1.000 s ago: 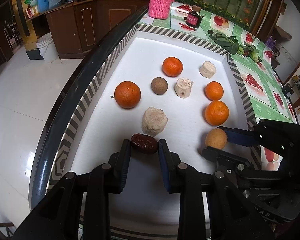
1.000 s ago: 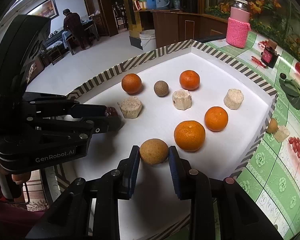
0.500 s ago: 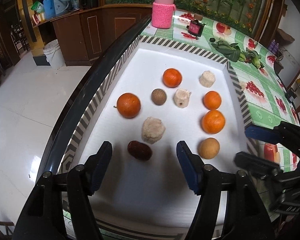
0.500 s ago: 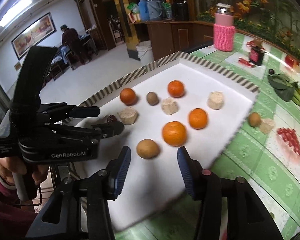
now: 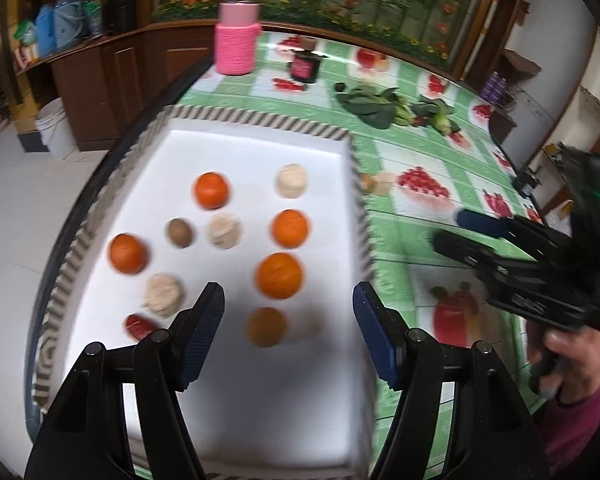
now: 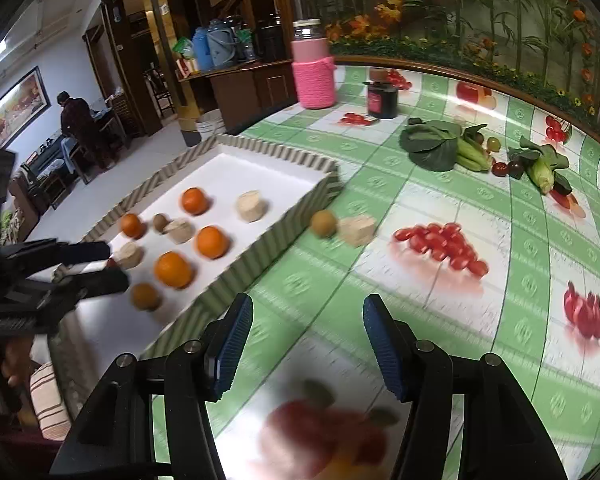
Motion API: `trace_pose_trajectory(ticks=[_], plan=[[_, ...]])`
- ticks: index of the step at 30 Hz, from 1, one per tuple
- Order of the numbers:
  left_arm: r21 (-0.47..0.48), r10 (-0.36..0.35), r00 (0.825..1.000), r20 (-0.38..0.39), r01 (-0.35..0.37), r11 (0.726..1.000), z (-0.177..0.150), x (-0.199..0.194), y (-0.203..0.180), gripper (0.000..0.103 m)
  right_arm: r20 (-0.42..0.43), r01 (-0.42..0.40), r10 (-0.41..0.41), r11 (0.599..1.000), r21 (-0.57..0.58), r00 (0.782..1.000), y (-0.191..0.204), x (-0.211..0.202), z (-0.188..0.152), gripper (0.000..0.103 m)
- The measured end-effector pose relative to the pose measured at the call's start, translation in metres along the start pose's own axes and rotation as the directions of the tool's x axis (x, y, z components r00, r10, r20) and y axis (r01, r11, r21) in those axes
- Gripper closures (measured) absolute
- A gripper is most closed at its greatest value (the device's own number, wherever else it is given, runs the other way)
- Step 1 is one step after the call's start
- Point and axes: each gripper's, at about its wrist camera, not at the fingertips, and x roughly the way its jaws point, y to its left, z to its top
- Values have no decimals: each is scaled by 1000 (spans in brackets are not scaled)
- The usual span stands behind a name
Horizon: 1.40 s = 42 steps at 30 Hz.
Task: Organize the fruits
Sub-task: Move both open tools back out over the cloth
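A white tray with a striped rim holds several oranges, such as the one nearest me, pale beige chunks, two brown round fruits and a dark red date. My left gripper is open and empty above the tray's near end. My right gripper is open and empty over the green tablecloth, right of the tray. A brown fruit and a beige chunk lie on the cloth just outside the tray's right rim.
A pink-sleeved jar and a dark jar stand at the table's back. Leafy greens and small vegetables lie at the back right. The floor drops away left of the tray.
Both grippers opened, let go of the date and the brown fruit, and drew back. The right gripper swung right, off the tray and over the tablecloth. The left gripper shifted right.
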Motion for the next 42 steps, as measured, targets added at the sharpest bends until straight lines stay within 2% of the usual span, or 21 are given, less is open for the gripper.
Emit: trace_pose_trajectory(ticks=[6, 12, 17, 22, 28, 32, 34, 40, 42], plan=[[13, -27, 1000, -15, 27, 1000, 14, 10, -12, 37, -9, 32, -32, 999, -18, 999, -20, 33, 23, 44], [17, -37, 999, -26, 38, 999, 21, 18, -15, 37, -50, 62, -67, 994, -86, 997, -28, 65, 37, 44], [13, -40, 999, -37, 41, 999, 26, 26, -15, 37, -58, 47, -53, 994, -101, 997, -31, 75, 44, 44], [-1, -45, 998, -51, 45, 999, 29, 33, -12, 37, -27, 42, -46, 993, -110, 999, -28, 68, 53, 43], [0, -56, 997, -53, 56, 998, 31, 35, -14, 37, -60, 8, -17, 990, -144, 998, -19, 91, 66, 42], [2, -51, 997, -57, 51, 999, 32, 36, -15, 37, -162, 10, -47, 975, -222, 986, -14, 102, 53, 45], [-3, -53, 997, -55, 53, 999, 33, 37, -14, 37, -153, 26, -62, 973, -230, 986, -22, 91, 41, 46], [9, -65, 997, -51, 66, 998, 37, 39, -23, 37, -197, 91, -136, 971, -221, 971, -54, 57, 10, 48], [11, -68, 997, -45, 69, 998, 40, 39, -27, 37, -162, 93, -126, 976, -197, 979, -60, 42, 10, 44]])
